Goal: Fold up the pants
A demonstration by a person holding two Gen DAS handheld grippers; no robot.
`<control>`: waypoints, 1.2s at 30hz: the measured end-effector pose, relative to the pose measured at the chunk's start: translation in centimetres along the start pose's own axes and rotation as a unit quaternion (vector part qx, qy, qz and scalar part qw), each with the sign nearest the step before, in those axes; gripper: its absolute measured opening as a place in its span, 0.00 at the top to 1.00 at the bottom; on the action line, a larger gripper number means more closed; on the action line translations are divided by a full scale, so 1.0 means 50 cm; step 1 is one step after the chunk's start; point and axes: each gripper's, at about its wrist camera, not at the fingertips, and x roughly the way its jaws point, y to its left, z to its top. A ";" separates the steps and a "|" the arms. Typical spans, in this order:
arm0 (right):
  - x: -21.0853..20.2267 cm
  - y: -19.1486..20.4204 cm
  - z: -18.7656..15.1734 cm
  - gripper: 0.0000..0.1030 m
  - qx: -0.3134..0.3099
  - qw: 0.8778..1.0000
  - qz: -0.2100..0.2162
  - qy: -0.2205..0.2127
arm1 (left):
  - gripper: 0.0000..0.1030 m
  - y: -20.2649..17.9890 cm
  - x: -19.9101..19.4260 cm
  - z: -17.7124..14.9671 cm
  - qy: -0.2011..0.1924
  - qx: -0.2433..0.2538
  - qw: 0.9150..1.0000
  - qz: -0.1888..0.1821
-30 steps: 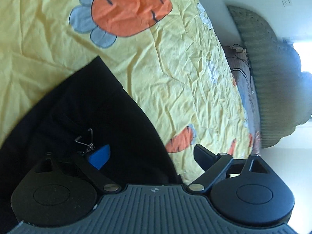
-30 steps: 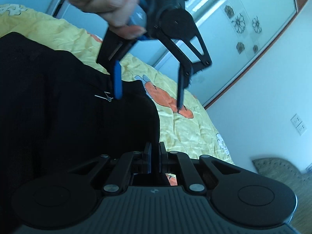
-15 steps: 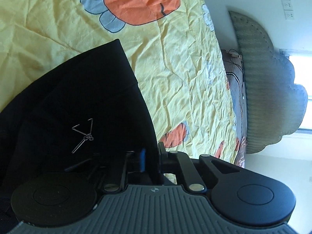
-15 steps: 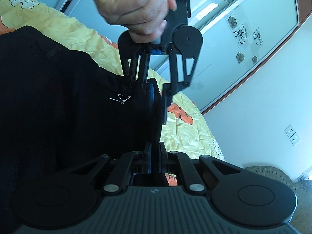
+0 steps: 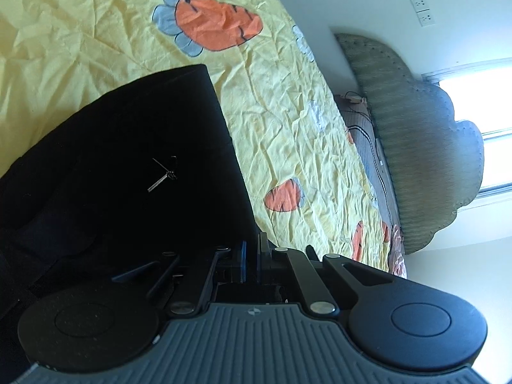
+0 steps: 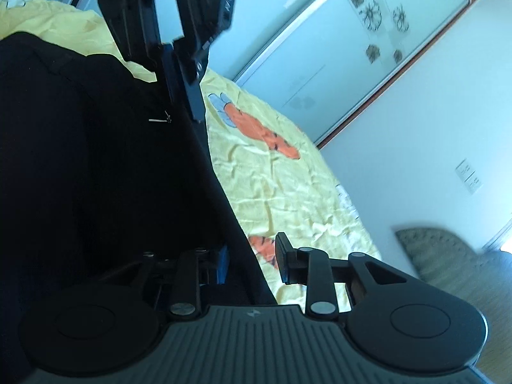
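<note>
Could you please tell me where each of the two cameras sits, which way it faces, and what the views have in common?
Left wrist: on the left gripper, facing along its shut fingers over the black pants and the yellow carrot bedspread toward the headboard.
Right wrist: on the right gripper, its fingers apart around the pants edge, facing the frosted sliding door; the left gripper shows at the top.
Shared: the pants, their small metal hook, the bedspread, the headboard.

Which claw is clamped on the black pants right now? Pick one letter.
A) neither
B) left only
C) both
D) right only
B: the left claw has its fingers closed together on the edge of the black pants, while the right claw stands with its fingers spread apart, the pants edge passing loosely between them.
</note>
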 end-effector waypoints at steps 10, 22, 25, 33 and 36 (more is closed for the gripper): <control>-0.040 0.066 0.013 0.93 -0.044 0.999 0.020 -0.018 | 0.78 0.014 0.005 -0.002 -0.020 0.008 1.000 -0.014; -0.056 0.067 0.010 0.93 -0.031 0.999 0.016 -0.018 | 0.91 0.038 -0.027 0.018 -0.085 -0.007 0.996 0.015; -0.046 0.064 0.009 0.91 -0.024 1.000 0.001 -0.012 | 0.95 0.035 -0.037 0.010 -0.085 0.006 0.996 0.020; -0.036 0.002 -0.067 0.90 0.038 0.997 -0.044 0.053 | 0.95 0.041 -0.052 -0.004 -0.086 0.011 0.996 0.013; -0.046 -0.022 -0.085 0.93 0.076 0.994 -0.046 0.066 | 0.95 0.042 -0.054 -0.008 -0.087 0.019 0.996 0.015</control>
